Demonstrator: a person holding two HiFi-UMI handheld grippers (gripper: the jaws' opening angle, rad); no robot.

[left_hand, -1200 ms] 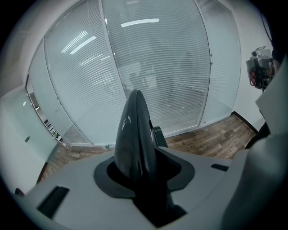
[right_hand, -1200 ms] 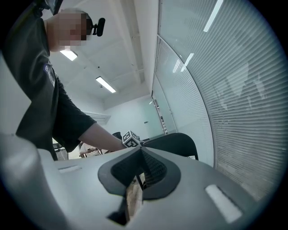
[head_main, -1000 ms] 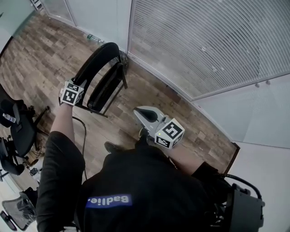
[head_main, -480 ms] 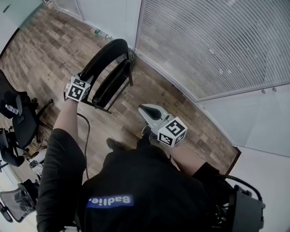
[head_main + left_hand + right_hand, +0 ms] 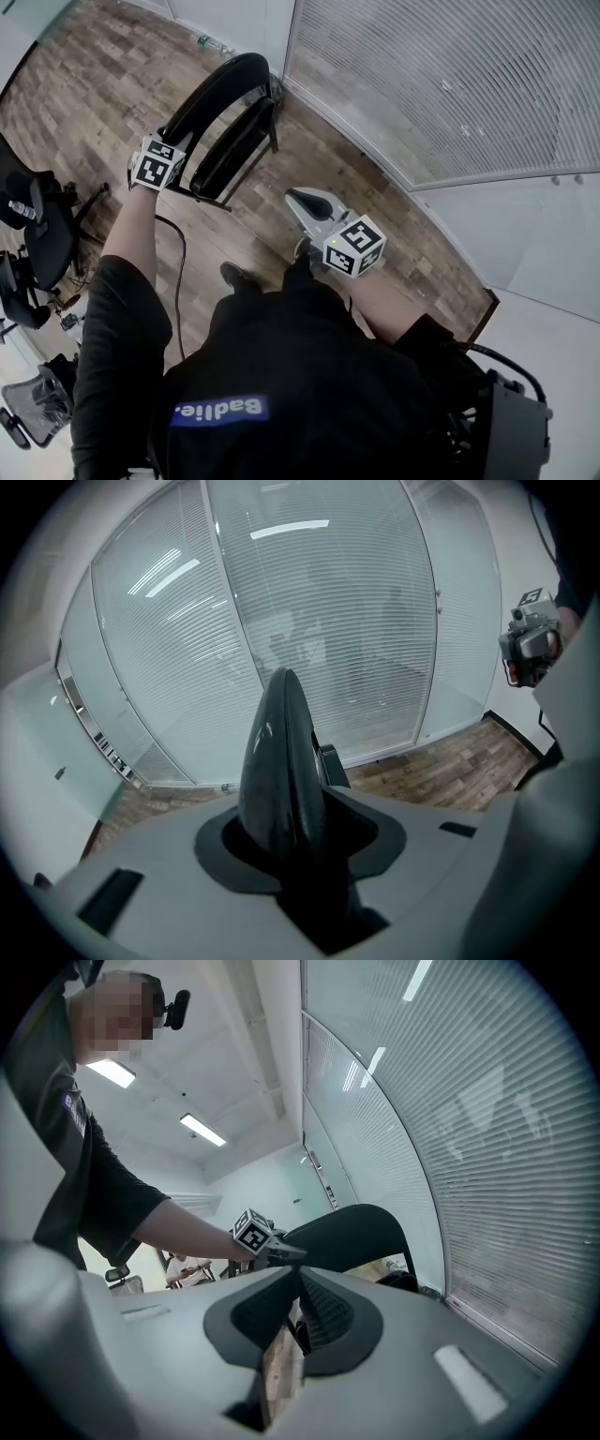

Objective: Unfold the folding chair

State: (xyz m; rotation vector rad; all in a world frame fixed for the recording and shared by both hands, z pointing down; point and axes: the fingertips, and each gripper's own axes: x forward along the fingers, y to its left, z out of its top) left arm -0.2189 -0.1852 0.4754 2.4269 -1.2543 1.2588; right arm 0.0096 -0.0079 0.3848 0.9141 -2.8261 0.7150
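Left gripper: The left gripper (image 5: 174, 150) is clamped on the top edge of the black backrest (image 5: 214, 98). Its own view shows that dark edge right between the jaws.

Right gripper: The right gripper (image 5: 307, 203) has its jaws together with nothing between them. It hangs in the air, apart from the chair.

Folding chair: The folding chair (image 5: 246, 167) stands on the wooden floor (image 5: 103, 84), close to the glass wall with blinds (image 5: 450, 84). It looks folded, with the seat (image 5: 234, 150) lying flat against the backrest.

Which way: In the head view, the chair lies up and to the left of the right gripper. The seat side faces that gripper.

Long side: From above the chair looks thin and long. It runs from the left gripper up toward the glass wall.

Nearer hand: The left gripper is already on the chair. The right gripper is near the seat but not touching it.

Next move: I think the right gripper has to reach the seat and push it down and away from the backrest, while the left gripper keeps the top steady.

Watch out: The chair could tip or slide on the smooth floor if the top is let go.
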